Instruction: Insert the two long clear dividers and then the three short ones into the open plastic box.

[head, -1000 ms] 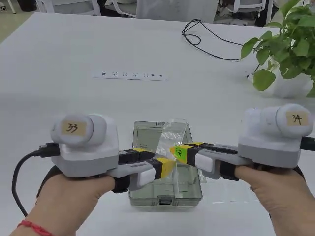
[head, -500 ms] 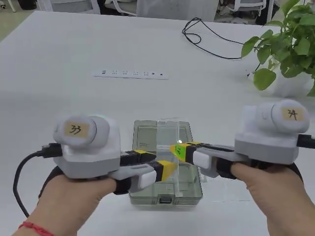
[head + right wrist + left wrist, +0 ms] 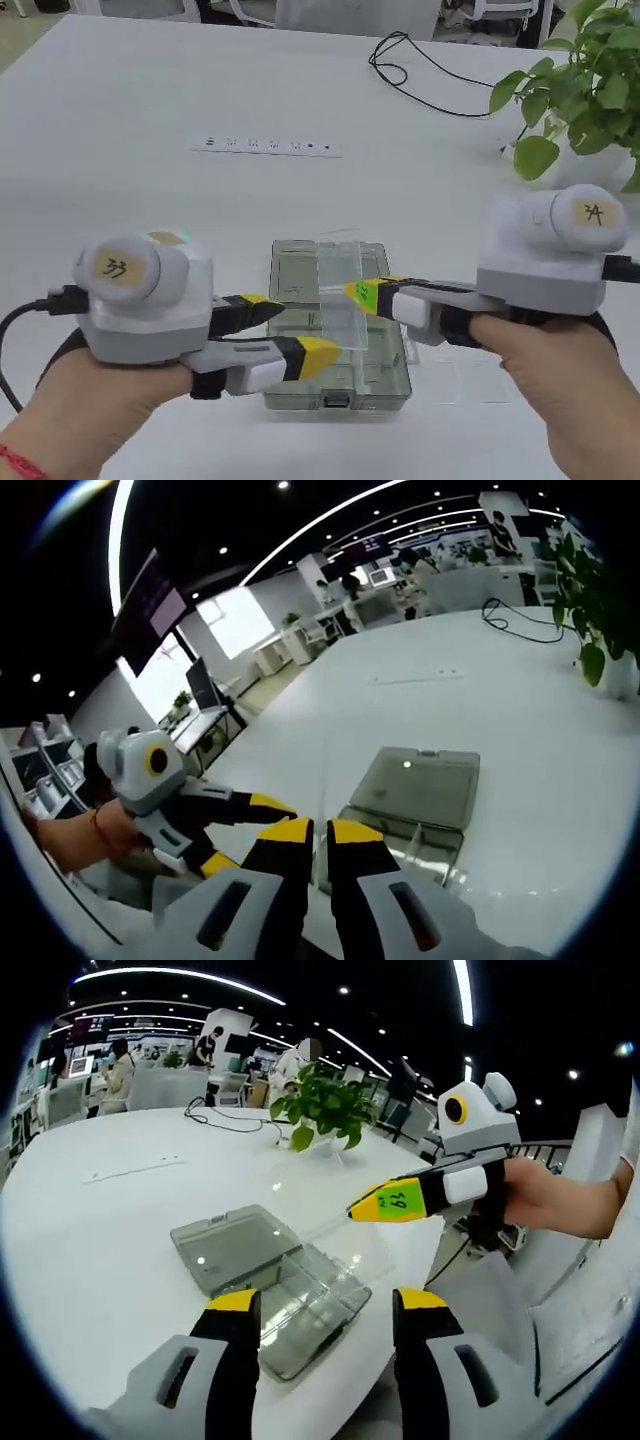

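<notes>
The open smoky plastic box (image 3: 385, 385) lies on the white table in front of me, its lid (image 3: 295, 270) folded flat behind it. My right gripper (image 3: 358, 292) is shut on a long clear divider (image 3: 340, 275), held upright on edge just above the box. In the right gripper view the thin divider edge (image 3: 320, 815) runs between the closed jaws (image 3: 320, 832), with the box (image 3: 410, 810) beyond. My left gripper (image 3: 300, 327) stands open at the box's left side, holding nothing. In the left gripper view, its jaws (image 3: 325, 1305) frame the box (image 3: 300, 1305) and the right gripper's tip (image 3: 390, 1200).
A white power strip (image 3: 265, 150) lies across the table's middle. A black cable (image 3: 420, 70) loops at the back, and a potted plant (image 3: 585, 90) stands at the right. Faint clear pieces (image 3: 460, 385) lie right of the box.
My left gripper has opened and drawn back to the left, away from the divider. The right gripper keeps the divider, which now stands straight over the box.
</notes>
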`<control>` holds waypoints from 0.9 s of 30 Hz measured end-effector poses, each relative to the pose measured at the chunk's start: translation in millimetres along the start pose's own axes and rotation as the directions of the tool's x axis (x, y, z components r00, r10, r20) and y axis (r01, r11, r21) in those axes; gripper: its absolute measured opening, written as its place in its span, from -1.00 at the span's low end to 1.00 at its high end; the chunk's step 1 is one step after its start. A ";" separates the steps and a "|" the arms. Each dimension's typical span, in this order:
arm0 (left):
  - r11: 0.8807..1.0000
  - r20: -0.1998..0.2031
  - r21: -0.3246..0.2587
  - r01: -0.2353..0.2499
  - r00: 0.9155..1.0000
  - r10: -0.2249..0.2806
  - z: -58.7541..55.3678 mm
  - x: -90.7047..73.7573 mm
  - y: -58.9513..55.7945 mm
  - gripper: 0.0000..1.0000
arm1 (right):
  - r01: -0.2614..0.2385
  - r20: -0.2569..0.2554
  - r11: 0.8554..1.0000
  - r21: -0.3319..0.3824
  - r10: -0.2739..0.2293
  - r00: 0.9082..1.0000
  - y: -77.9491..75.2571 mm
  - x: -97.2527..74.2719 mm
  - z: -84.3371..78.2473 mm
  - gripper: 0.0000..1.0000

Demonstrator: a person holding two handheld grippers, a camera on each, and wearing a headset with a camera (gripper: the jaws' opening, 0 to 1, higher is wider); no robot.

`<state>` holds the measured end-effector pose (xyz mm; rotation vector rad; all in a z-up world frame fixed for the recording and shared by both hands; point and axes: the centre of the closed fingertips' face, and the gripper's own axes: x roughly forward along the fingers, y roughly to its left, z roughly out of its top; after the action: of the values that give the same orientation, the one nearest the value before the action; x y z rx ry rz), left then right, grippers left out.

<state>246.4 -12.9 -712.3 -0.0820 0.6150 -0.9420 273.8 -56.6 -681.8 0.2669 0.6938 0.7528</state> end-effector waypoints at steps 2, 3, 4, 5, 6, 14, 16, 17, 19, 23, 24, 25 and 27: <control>1.000 -0.001 0.014 0.006 1.000 -0.006 -1.3 -3.3 3.1 0.13 | 0.003 -0.003 1.000 0.002 -0.002 1.000 0.3 1.6 1.1 -0.87; 1.000 -0.005 0.021 0.010 1.000 -0.010 -2.5 -4.7 4.0 0.21 | 0.003 -0.004 1.000 0.005 -0.003 1.000 0.6 2.3 1.8 -0.87; 0.999 -0.014 0.032 0.015 1.000 -0.014 -4.3 -6.1 4.7 0.26 | 0.010 -0.008 1.000 0.009 -0.010 1.000 0.7 3.4 2.6 -0.87; 0.998 -0.020 0.061 0.013 1.000 -0.011 -6.3 -7.8 7.7 0.32 | 0.012 -0.010 1.000 0.010 -0.011 1.000 1.0 4.2 3.2 -0.87; 0.997 -0.025 0.072 0.013 1.000 -0.011 -7.7 -8.7 9.2 0.36 | 0.012 -0.012 1.000 0.016 -0.011 1.000 2.7 5.0 4.1 -0.87; 0.988 -0.059 0.143 0.059 0.997 -0.051 -20.0 -14.4 14.3 0.71 | 0.035 0.000 0.999 0.004 -0.035 0.999 8.3 11.1 9.9 -0.87; 0.986 -0.067 0.153 0.071 0.996 -0.061 -22.0 -14.9 14.6 0.77 | 0.046 -0.008 0.999 0.003 -0.046 0.999 7.1 13.8 8.8 -0.87; 0.984 -0.068 0.159 0.077 0.995 -0.067 -22.5 -15.1 14.6 0.81 | 0.053 -0.012 0.999 0.004 -0.053 0.999 7.3 14.7 8.1 -0.87; 0.980 -0.065 0.181 0.086 0.995 -0.076 -22.9 -15.3 15.5 0.88 | 0.073 -0.034 0.997 0.016 -0.073 0.997 7.2 16.5 4.7 -0.87; 0.973 -0.076 0.205 0.110 0.992 -0.096 -26.1 -15.9 16.1 1.00 | 0.131 -0.082 0.990 0.061 -0.126 0.989 2.1 19.7 -1.1 -0.87; 0.971 -0.083 0.210 0.114 0.992 -0.098 -27.8 -16.1 16.6 1.00 | 0.142 -0.090 0.987 0.072 -0.135 0.987 1.2 20.4 -1.9 -0.87; 0.967 -0.089 0.223 0.120 0.991 -0.102 -29.7 -16.6 17.8 1.00 | 0.156 -0.103 0.984 0.088 -0.147 0.984 0.0 22.0 -3.0 -0.87; 0.963 -0.099 0.235 0.133 0.989 -0.113 -33.1 -17.6 19.2 1.00 | 0.190 -0.130 0.977 0.094 -0.177 0.975 -4.0 23.0 -5.2 -0.87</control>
<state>235.4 18.7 -737.9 0.1392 0.5736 -1.1396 284.5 -43.3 -698.6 0.2505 0.8628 0.5590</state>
